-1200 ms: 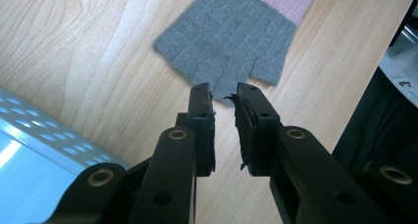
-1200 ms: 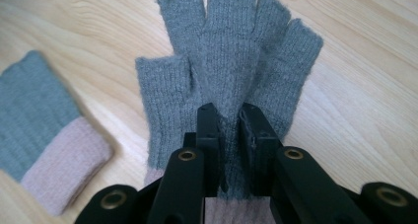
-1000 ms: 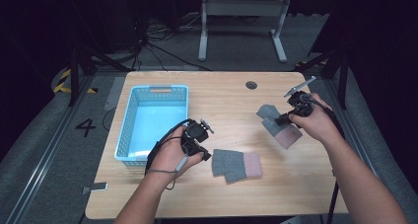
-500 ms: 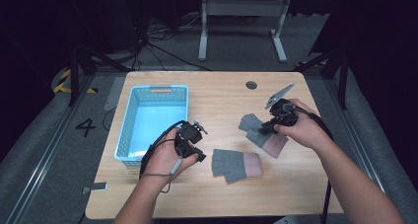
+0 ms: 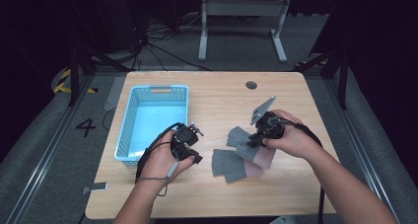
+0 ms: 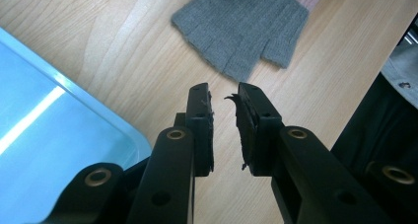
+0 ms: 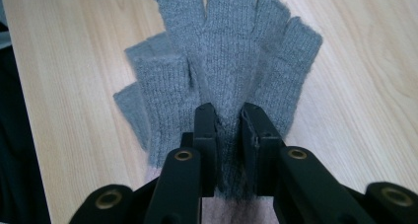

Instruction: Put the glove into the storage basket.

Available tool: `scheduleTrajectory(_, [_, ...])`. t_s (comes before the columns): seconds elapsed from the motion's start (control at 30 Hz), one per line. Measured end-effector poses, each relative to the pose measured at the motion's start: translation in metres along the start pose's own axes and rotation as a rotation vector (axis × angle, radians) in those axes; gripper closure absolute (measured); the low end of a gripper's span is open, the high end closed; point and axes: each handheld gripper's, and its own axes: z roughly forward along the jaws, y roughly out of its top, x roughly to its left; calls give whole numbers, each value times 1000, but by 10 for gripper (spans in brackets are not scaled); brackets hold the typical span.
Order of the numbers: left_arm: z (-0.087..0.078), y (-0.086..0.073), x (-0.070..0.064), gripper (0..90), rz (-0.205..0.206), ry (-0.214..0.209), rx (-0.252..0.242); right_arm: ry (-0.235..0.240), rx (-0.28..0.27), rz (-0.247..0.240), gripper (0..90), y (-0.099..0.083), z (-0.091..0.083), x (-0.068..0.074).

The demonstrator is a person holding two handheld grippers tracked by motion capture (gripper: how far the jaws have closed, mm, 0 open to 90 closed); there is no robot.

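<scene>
- Held glove point(image 7: 231, 61): grey, fingerless, pinched mid-palm by the right hand-held gripper point(image 7: 229, 128), jaws closed on the knit, finger stubs fanned out just over the worktop point(image 7: 64, 110).
- In the high view, same glove point(image 5: 238, 136) right of centre, hanging off the right hand-held gripper point(image 5: 257, 137), overlapping the second glove.
- Second glove point(image 5: 229, 164): flat on the worktop, pinkish cuff point(image 5: 252, 170) at its right end, between the two hands.
- Left hand-held gripper point(image 6: 224, 103): jaws slightly apart, nothing between them, aimed at the flat glove point(image 6: 246, 24), close but not touching.
- Blue basket point(image 5: 129, 130): at the left, just beside the left hand-held gripper point(image 5: 193, 146).
</scene>
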Motion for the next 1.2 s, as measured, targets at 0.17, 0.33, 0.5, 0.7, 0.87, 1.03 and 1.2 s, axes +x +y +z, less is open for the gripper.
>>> scheduleTrajectory(0.17, [1,2,-1,764,4,-2,2,29,23,-27,784,6,13,9])
scheduleTrajectory(0.33, [3,3,-1,764,10,-7,8,41,39,-54,782,8,22,14])
scheduleTrajectory(0.5, [3,4,-3,762,12,-4,6,49,52,-78,781,11,29,19])
scheduleTrajectory(0.7, [6,6,-4,762,17,-10,12,62,70,-94,779,9,42,22])
scheduleTrajectory(0.87, [8,7,-4,762,23,-15,22,70,91,-107,779,8,49,25])
scheduleTrajectory(1.03, [10,9,-4,763,28,-16,26,72,109,-117,776,9,55,27])
scheduleTrajectory(1.2, [13,10,-5,763,28,-22,34,74,121,-115,771,10,64,27])
